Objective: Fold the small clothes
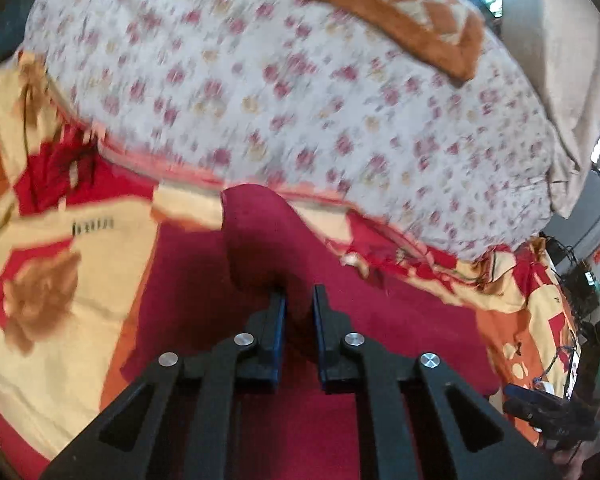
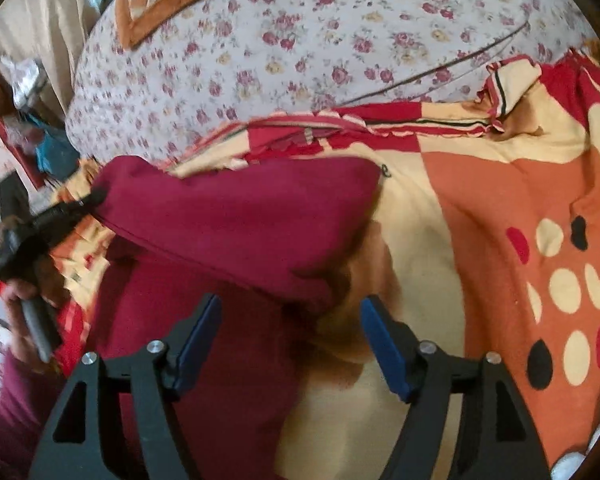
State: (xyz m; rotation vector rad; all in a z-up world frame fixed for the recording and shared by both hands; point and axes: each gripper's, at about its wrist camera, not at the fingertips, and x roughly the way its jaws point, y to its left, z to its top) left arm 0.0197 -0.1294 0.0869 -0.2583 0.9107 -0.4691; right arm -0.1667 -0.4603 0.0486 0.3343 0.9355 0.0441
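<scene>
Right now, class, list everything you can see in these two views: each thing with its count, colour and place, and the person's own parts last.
Garment: one, dark red, on the blanket, one corner lifted.
Blanket: one, red, orange and cream with dots, spread under the garment.
Sheet: one, white with pink flowers, behind the blanket.
Cushion: one, brown and cream, on the sheet at the far edge.
Curtain: one, beige, beyond the bed.
Left tool: one, black with blue pads, shut on the garment's lifted corner.
Right tool: one, black with blue pads, open above the garment's edge.
Hand: one, gripping the left tool's handle.
</scene>
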